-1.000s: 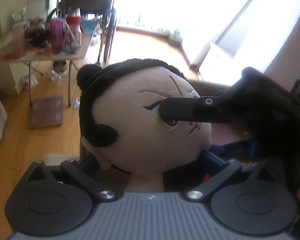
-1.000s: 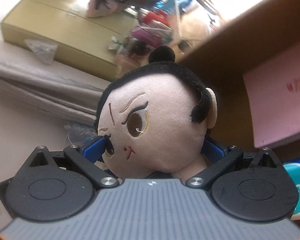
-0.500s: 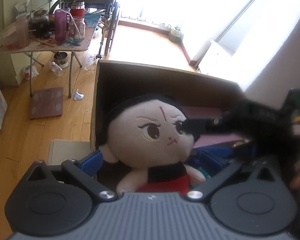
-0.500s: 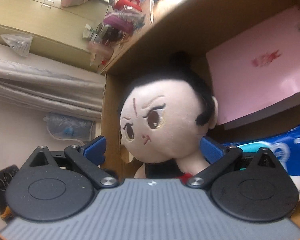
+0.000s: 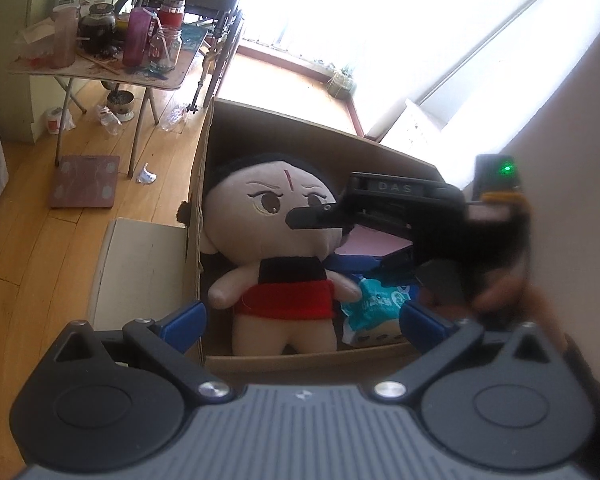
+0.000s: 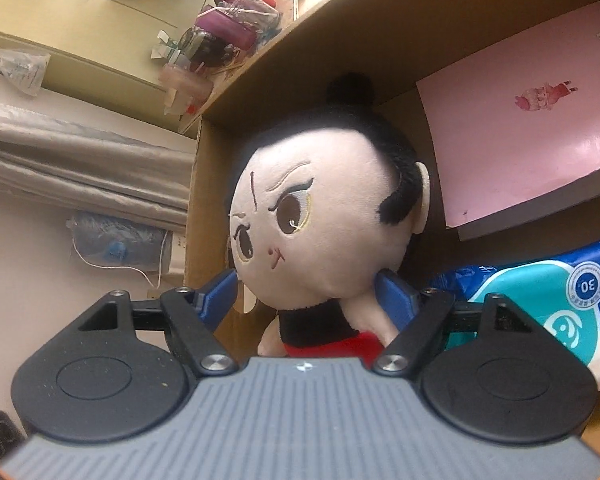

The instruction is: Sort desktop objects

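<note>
Jaws closing around plush doll (image 6: 320, 216), contact perhaps hidden.

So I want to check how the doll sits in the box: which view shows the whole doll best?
The left wrist view: the doll shows head to legs inside the box, though the right tool crosses its face. The right wrist view shows mainly the head.

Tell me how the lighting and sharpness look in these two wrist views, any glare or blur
Left wrist view: the window is blown out to white, the plush doll in the cardboard box stays readable, and the right gripper and the hand behind it are smeared by motion blur. Right wrist view: even light, no glare, the doll and pink book are sharp. Both bend straight edges.
</note>
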Demonstrator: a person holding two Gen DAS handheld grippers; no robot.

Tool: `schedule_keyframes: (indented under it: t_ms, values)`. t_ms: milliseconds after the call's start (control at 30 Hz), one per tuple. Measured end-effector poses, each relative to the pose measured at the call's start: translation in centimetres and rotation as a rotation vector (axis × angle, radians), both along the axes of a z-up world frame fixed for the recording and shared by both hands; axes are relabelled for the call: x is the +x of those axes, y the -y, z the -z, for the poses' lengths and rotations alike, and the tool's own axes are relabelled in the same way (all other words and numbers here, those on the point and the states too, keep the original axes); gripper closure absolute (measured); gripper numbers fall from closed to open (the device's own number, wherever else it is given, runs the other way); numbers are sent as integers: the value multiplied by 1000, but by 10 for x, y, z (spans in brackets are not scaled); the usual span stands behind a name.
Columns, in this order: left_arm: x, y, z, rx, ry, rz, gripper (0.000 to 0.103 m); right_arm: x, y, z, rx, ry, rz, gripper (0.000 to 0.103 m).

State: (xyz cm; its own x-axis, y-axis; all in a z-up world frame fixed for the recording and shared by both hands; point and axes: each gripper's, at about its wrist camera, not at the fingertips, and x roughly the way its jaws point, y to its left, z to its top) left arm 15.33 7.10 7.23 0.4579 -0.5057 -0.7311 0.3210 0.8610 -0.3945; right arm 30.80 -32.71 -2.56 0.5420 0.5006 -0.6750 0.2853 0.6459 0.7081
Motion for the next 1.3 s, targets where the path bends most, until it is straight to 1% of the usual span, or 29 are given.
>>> schedule_keyframes:
  t_ms: [67, 133, 300, 433, 500, 567, 667, 700, 800, 867, 900, 1000, 1100, 1200, 1300]
  values:
    - [-7, 1, -2, -4, 11, -8, 0, -2, 0, 1, 2, 2, 6, 26]
    - [-12, 2, -2, -8, 15, -16, 0, -4, 2, 3, 26, 3, 25, 26]
    - [-26, 2, -4, -48, 10, -28, 0, -9, 10, 11, 117, 2, 57, 26]
    - [-42, 3, -6, -100, 9, -58, 0, -17, 22, 13, 220, -7, 94, 25]
    - [-54, 1, -8, -110, 22, -77, 0, -24, 26, 6, 235, 6, 95, 24]
    - [-67, -2, -13, -104, 45, -94, 0, -37, 32, -4, 229, 34, 96, 23]
    - [-87, -4, -19, -97, 84, -103, 0, -72, 41, -26, 195, 111, 87, 21]
    - [-94, -4, -21, -91, 99, -104, 0, -84, 43, -34, 167, 135, 92, 20]
    - [-114, -1, -27, -79, 156, -99, 0, -134, 45, -65, 25, 236, 101, 12]
    - [-128, 4, -30, -63, 187, -90, 0, -170, 44, -80, -57, 301, 113, 4]
    - [-134, 6, -32, -57, 204, -82, 0, -189, 43, -85, -95, 330, 116, 2]
    - [-153, 15, -34, -58, 242, -48, 0, -242, 35, -94, -226, 398, 136, 1]
    - [-172, 23, -38, -62, 275, -12, 0, -291, 35, -97, -378, 421, 178, 1]
    - [-190, 32, -43, -22, 316, -23, 0, -328, 25, -103, -536, 453, 190, 1]
    - [-206, 39, -49, 46, 368, -70, 0, -354, 13, -108, -685, 490, 176, 1]
